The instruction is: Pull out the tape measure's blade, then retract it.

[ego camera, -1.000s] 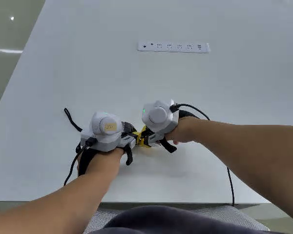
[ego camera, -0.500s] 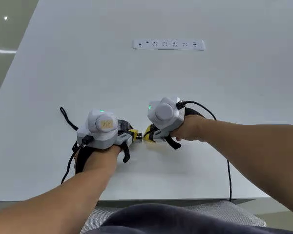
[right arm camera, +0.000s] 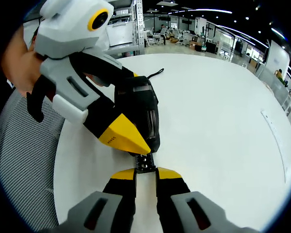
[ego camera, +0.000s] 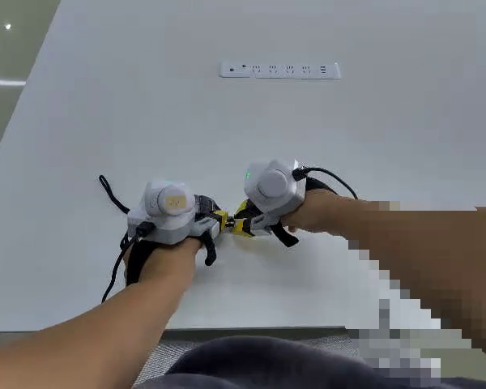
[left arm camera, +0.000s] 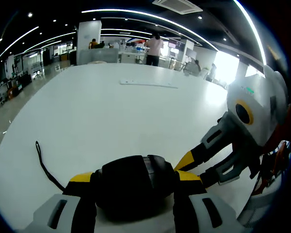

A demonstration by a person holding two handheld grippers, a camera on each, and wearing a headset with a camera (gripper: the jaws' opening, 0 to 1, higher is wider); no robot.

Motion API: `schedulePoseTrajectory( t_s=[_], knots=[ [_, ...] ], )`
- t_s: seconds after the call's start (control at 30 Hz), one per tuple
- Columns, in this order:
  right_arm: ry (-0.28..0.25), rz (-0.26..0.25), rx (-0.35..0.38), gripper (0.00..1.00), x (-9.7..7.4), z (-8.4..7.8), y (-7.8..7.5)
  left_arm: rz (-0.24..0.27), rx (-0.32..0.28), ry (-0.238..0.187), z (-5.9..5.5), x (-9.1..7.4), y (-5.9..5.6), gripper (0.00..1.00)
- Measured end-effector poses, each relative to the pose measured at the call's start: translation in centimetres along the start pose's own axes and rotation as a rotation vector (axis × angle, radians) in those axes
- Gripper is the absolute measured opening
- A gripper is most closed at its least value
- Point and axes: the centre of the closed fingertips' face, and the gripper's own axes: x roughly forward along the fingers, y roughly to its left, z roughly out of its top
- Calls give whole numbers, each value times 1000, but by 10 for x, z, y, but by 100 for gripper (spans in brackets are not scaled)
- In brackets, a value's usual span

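Grippers have drawn slightly apart since a second ago.
Black tape measure (left arm camera: 131,187) sits clamped in the left gripper (left arm camera: 134,175); the right gripper (right arm camera: 146,174) pinches its blade tip (right arm camera: 145,164), jaws narrow. The left one's yellow label (ego camera: 176,203) is unreadable.

Table (ego camera: 146,97): white, stretching away toward the far side of the room.
Power strip (ego camera: 279,70): white, lying flat near the table's far edge, sockets facing up.
Floor (ego camera: 8,97): greenish and glossy, catching light left of the table.
Mesh chair seat (right arm camera: 24,160): grey, sitting at the near table edge.
Person (left arm camera: 155,46): standing far beyond the table.
Ceiling lights (left arm camera: 136,10): glowing in long strips.
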Motion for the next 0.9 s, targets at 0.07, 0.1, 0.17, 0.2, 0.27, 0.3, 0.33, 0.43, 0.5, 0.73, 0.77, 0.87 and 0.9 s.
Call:
schedulePoseTrajectory(
  t_s=[0.07,0.1,0.17,0.2,0.27,0.3,0.33,0.43,0.5,0.73,0.77,0.87,0.9],
  knots=[
    [1,4,-10,15,0,0,-1,-3,-3,1,0,0,0,61],
    [-1,3,-5,15,-1,2,-1,-4,-4,1,0,0,0,61],
    [4,9,-22,15,0,2,-1,-3,-4,2,0,0,0,61],
    [8,8,-8,15,0,2,-2,-1,-5,0,0,0,0,61],
    [8,12,0,14,2,1,-3,0,-7,0,0,0,0,61],
    [7,13,-2,14,2,2,-3,-1,-10,0,0,0,0,61],
    [5,14,3,14,2,2,-3,-2,-10,0,0,0,0,61],
    [0,18,8,14,3,4,-2,-6,-16,-2,1,0,0,61],
    [1,18,4,14,4,5,-3,-6,-21,0,1,0,0,61],
    [-16,20,7,14,7,8,-2,-11,-31,-2,1,0,0,61],
    [-19,19,11,14,7,8,-3,-12,-32,-2,1,0,1,61],
    [-27,21,8,14,9,9,-3,-14,-33,-2,1,0,1,61],
    [-26,22,4,14,9,10,-2,-16,-32,-1,1,0,1,61]
  ],
)
